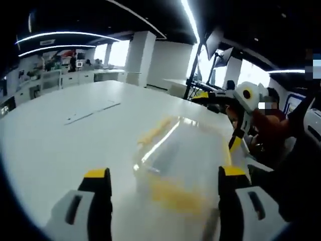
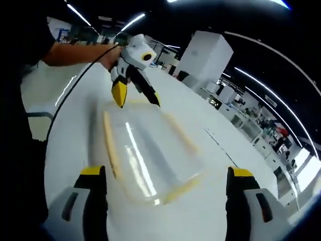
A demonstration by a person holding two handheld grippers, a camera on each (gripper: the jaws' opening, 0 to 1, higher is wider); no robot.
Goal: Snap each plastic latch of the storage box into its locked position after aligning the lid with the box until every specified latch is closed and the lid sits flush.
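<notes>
Both grippers, left (image 1: 164, 193) and right (image 2: 165, 193), gape empty around the blurred clear plastic storage box (image 2: 145, 153) with yellow edges, apparently lying lengthwise between them.

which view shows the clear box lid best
The right gripper view: the clear lid lies whole between the open jaws, its yellow edges traceable despite blur. In the left gripper view it is more smeared and partly cut off low down.

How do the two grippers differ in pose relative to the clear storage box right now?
The left gripper is at the storage box's far edge with its tips close together. The right gripper sits back from the near edge, its jaws wide apart and empty. Both are white and grey with yellow-tipped jaws.
</notes>
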